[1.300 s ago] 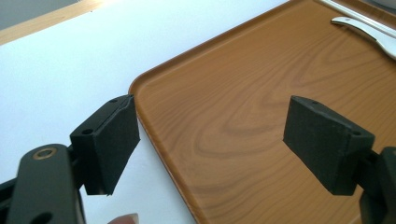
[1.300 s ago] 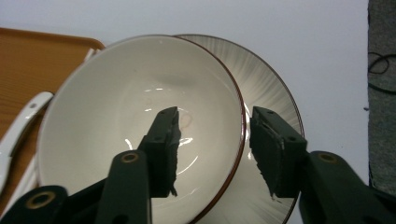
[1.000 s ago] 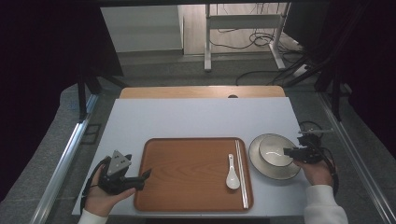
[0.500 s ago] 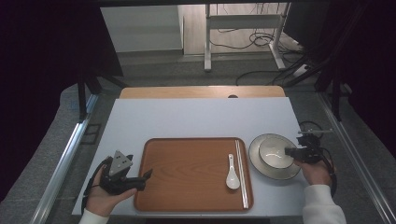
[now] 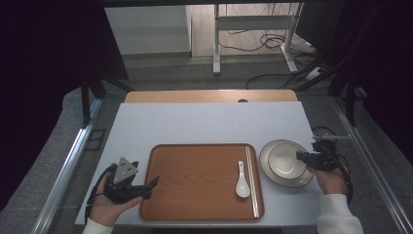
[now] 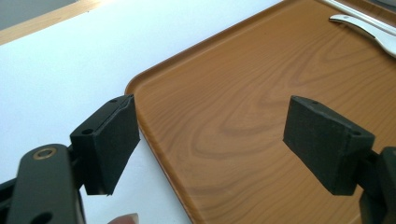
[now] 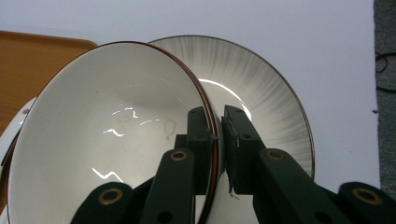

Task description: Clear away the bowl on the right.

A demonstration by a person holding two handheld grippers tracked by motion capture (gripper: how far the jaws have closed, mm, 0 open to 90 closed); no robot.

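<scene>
Right tongs (image 7: 218, 140) pinch the rim of the bowl (image 7: 107, 135), tilting it off its plate (image 7: 275, 98), evidently for lifting; jaws have just been closing. Left tongs (image 6: 210, 140) gape idle above the tray's (image 6: 243, 107) lower-left corner.

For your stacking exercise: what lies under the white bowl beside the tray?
A ribbed grey plate lies under the bowl, whose rim the right gripper pinches. The plate's middle is covered by the bowl.

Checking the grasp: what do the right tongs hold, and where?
The right tongs pinch the bowl by its rim, one pad inside, one outside.
</scene>
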